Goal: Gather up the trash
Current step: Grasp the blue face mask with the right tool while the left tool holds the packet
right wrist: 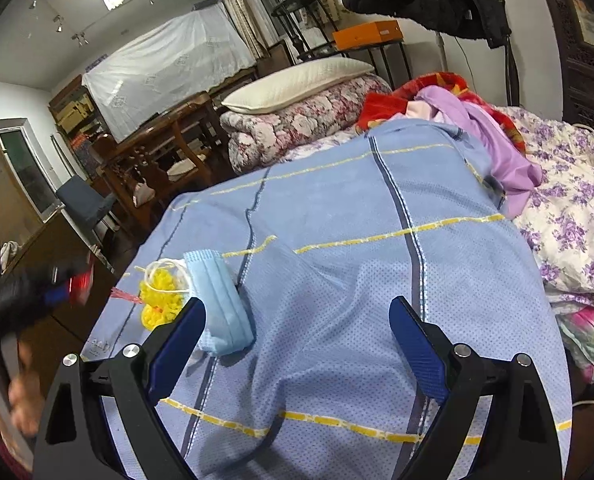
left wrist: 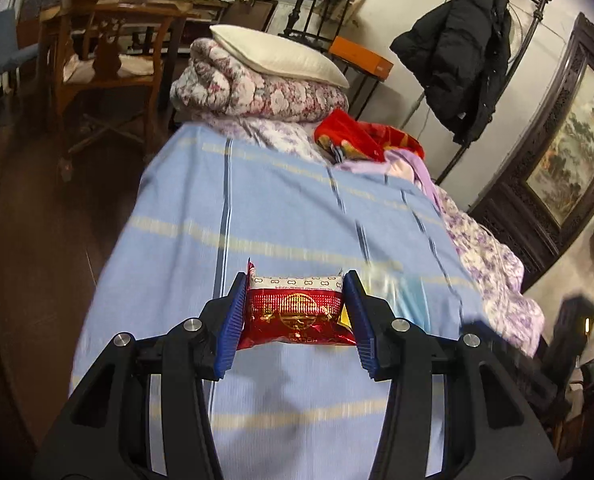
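Note:
My left gripper (left wrist: pixel 295 312) is shut on a red and gold foil snack wrapper (left wrist: pixel 297 316), held above the blue striped bedsheet (left wrist: pixel 281 208). My right gripper (right wrist: pixel 297 344) is open and empty, low over the same sheet (right wrist: pixel 337 280). A folded light-blue face mask (right wrist: pixel 223 308) lies on the sheet just beyond its left finger. A clear bag with yellow pieces (right wrist: pixel 161 294) lies left of the mask near the bed edge. The left gripper with the red wrapper shows blurred at the far left of the right wrist view (right wrist: pixel 71 284).
A rolled floral quilt (left wrist: pixel 253 84) with a white pillow (left wrist: pixel 277 54) sits at the bed's far end. Red and purple clothes (right wrist: pixel 489 128) and a floral cover (right wrist: pixel 573 208) lie on the right. Wooden chairs (left wrist: pixel 101 60) stand left of the bed.

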